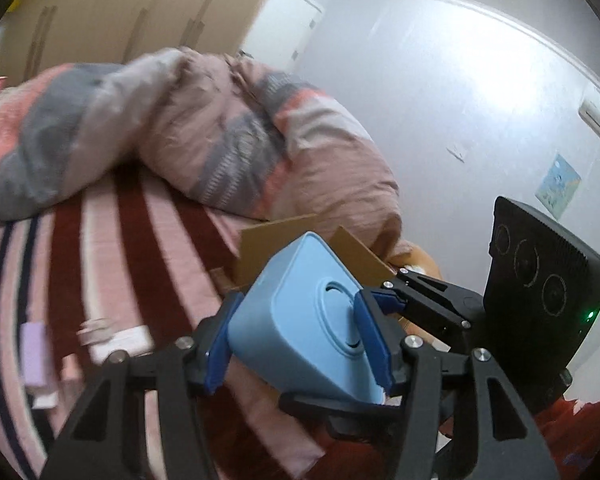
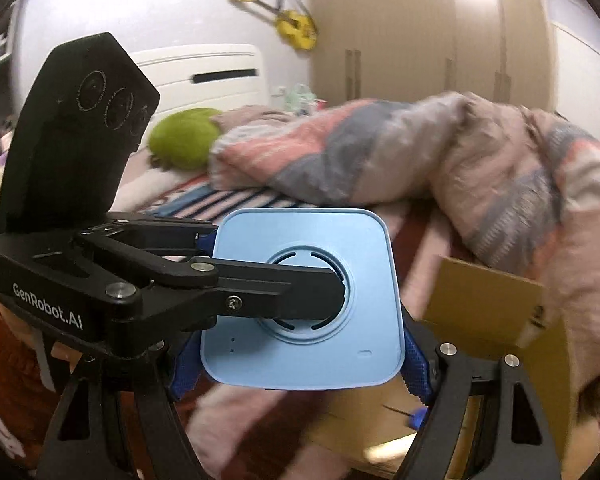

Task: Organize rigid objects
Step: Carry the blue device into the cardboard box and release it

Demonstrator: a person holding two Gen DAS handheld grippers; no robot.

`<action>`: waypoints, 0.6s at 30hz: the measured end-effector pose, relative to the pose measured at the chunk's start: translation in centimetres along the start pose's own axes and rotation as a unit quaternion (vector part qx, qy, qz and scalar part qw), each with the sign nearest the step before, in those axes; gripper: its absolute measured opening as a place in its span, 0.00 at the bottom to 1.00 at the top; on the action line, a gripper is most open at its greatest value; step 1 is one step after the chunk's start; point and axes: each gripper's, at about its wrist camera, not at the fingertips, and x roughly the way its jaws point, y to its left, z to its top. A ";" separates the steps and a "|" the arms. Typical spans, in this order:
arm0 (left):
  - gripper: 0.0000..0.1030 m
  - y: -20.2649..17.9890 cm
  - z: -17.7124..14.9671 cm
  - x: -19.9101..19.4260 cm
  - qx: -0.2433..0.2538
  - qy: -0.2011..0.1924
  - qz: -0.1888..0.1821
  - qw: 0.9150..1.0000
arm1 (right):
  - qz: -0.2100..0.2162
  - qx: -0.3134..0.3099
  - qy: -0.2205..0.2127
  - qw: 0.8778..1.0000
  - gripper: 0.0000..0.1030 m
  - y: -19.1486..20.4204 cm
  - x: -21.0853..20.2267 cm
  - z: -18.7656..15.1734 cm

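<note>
A light blue square plastic box (image 1: 300, 312) with a round vent on its face is held in the air above the bed. My left gripper (image 1: 300, 344) is shut on it, blue pads on its two sides. My right gripper (image 2: 300, 360) also grips the same box (image 2: 323, 236) across its lower edge. In the right wrist view the left gripper (image 2: 323, 292) reaches in from the left over the box's face. In the left wrist view the right gripper (image 1: 391, 300) comes in from the right. An open cardboard box (image 2: 487, 300) lies just beyond, on the bed.
A red-and-pink striped bedsheet (image 1: 112, 248) covers the bed. A rumpled pink and grey quilt (image 1: 220, 128) lies behind the cardboard box (image 1: 268, 248). A green cushion (image 2: 184, 140) sits near the headboard. Small pale items (image 1: 34, 354) lie on the sheet at left.
</note>
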 end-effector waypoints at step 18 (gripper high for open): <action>0.86 -4.3 2.9 10.6 0.074 0.074 0.037 0.994 | -0.076 0.073 0.074 0.992 0.99 -11.4 -1.9 -4.2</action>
